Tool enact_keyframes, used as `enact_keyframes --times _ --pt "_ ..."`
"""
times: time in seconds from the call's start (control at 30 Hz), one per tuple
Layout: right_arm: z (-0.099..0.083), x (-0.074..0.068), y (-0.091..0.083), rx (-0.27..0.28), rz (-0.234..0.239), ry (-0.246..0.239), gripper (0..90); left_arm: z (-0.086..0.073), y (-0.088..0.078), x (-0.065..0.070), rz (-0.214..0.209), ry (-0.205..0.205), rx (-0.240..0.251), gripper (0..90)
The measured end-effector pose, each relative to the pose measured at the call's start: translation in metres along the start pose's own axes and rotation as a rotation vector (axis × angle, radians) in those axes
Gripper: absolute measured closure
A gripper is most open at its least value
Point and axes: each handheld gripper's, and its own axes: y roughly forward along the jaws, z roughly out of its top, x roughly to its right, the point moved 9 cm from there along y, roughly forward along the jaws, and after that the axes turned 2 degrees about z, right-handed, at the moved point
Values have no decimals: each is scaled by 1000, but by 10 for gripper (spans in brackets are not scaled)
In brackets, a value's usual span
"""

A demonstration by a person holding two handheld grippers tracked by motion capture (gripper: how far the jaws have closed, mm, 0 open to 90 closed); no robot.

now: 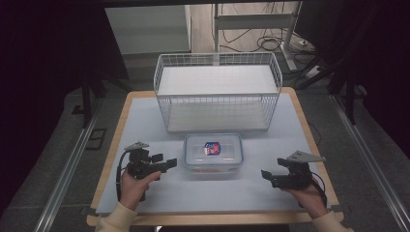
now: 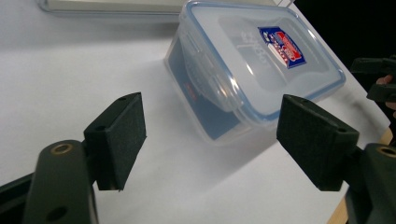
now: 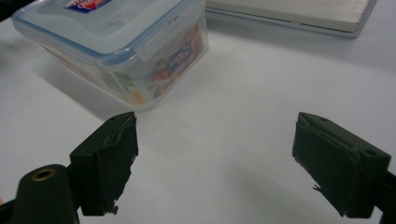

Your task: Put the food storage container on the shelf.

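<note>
A clear plastic food box (image 1: 212, 154) with a blue-rimmed lid and a red and blue label rests on the white mat, just in front of the wire basket. My left gripper (image 1: 169, 164) sits to its left, jaws open and empty, pointing at the box (image 2: 243, 70). To the right, my right gripper (image 1: 266, 176) is also open with nothing between its jaws, and the box (image 3: 121, 46) lies a short way ahead of it. In the left gripper view, the left gripper (image 2: 210, 140) has its jaws spread wide; so does the right gripper (image 3: 215, 163) in its own view.
A white wire basket (image 1: 217, 92) with a flat white shelf stands at the back of the table. The wooden table edge (image 1: 111, 140) frames the mat. Cables and a metal frame lie on the floor behind.
</note>
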Motion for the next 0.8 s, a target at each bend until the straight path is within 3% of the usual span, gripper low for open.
enact_keyframes --times 0.27,0.47,0.57,0.7,0.8 --pt "4 0 1 6 4 8 145 12 14 7 -43 -22 -4 211" --pt "10 0 4 18 9 20 146 17 30 -1 -74 -75 -40 203" --pt "12 -1 5 19 10 15 146 23 37 -5 -53 -66 -41 205" --pt "11 -1 5 14 5 14 146 26 49 -4 -99 -112 -53 204" --pt "10 -1 5 12 6 19 146 22 57 -4 -106 -110 -83 205"
